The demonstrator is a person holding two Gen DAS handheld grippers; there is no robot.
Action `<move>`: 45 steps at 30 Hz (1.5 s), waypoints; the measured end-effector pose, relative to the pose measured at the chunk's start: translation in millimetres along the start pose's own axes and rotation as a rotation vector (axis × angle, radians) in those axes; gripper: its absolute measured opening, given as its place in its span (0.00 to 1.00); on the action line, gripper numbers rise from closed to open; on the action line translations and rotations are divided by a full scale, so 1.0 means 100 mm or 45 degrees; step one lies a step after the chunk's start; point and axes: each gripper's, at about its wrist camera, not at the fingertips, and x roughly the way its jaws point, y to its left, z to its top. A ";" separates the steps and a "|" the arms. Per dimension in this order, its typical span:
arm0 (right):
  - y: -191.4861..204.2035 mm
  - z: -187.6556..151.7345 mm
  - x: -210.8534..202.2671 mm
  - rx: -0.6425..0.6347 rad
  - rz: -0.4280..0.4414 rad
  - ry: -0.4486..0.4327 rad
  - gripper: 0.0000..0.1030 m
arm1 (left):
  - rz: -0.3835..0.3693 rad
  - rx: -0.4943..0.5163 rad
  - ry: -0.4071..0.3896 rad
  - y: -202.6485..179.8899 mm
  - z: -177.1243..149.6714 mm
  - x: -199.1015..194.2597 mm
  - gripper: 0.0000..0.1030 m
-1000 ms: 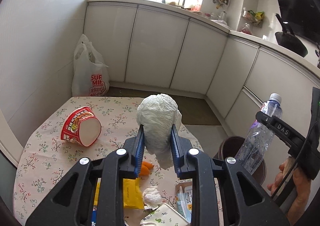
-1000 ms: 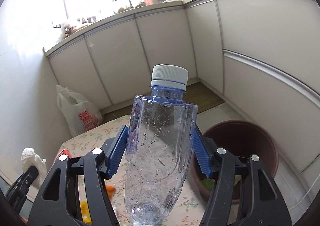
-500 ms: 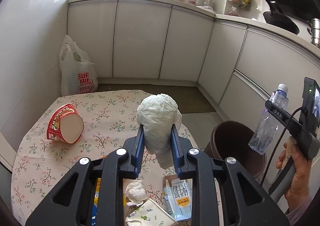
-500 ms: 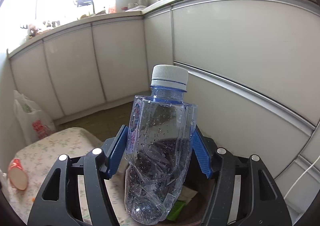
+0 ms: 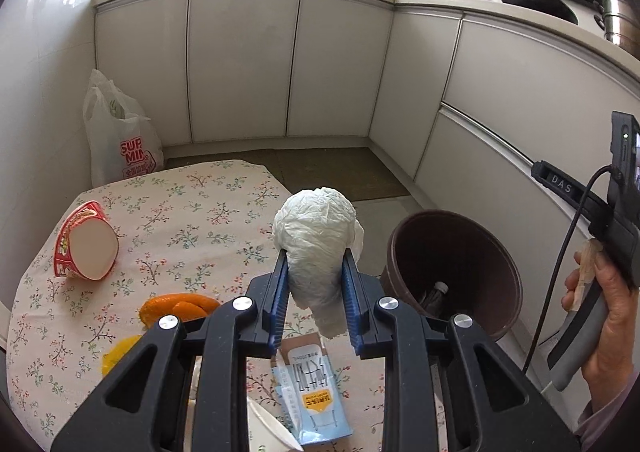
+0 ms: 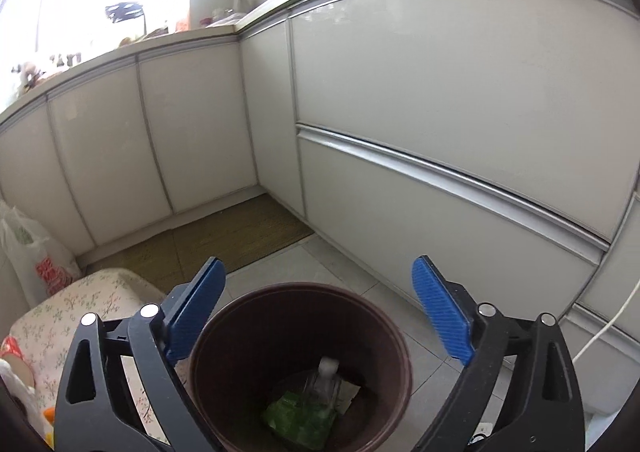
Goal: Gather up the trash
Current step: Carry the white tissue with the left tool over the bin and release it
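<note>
Right hand-held gripper (image 6: 316, 308) hangs over the round dark-brown plastic bin (image 6: 224, 316), blue pads spread wide after just opening, nothing between them. Clear plastic water bottle with a white cap (image 6: 326, 376), clamped there half a second ago, now lies at the bin's bottom on a green wrapper (image 6: 296, 418). One piece of trash delivered, by the look of it.

Left hand-held gripper (image 5: 314, 280) pinches a crumpled white paper wad (image 5: 316, 240), held above the near right edge of the flower-clothed bench (image 5: 192, 208), just left of the bin and tilted downward. Probably next for the drop.

Left on the bench: red instant-noodle cup on its side (image 5: 84, 242), orange peel (image 5: 176, 306), light-blue sachet (image 5: 312, 388).
</note>
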 end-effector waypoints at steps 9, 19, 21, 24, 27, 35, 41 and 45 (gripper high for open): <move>-0.66 0.07 -0.10 0.098 -0.102 -0.021 0.93 | -0.142 -0.001 0.009 -0.71 0.39 0.36 0.26; -1.33 0.07 0.01 0.306 -0.123 0.078 0.93 | -0.240 0.042 0.141 -1.54 0.60 0.94 0.27; -1.38 0.05 0.04 0.318 -0.132 0.096 0.93 | -0.249 0.044 0.186 -1.63 0.58 1.07 0.27; -1.44 0.04 0.07 0.333 -0.145 0.102 0.93 | -0.255 0.055 0.253 -1.77 0.54 1.27 0.27; -1.48 0.02 0.07 0.356 -0.139 0.110 0.93 | -0.247 0.077 0.303 -1.85 0.47 1.38 0.29; -1.46 0.04 0.08 0.358 -0.120 0.119 0.93 | -0.233 0.091 0.322 -1.94 0.39 1.37 0.62; -1.38 0.04 0.08 0.342 -0.112 0.129 0.93 | -0.201 0.075 0.311 -1.83 0.39 1.29 0.62; -1.25 0.01 0.09 0.290 -0.098 0.152 0.93 | -0.170 0.062 0.285 -1.70 0.40 1.20 0.63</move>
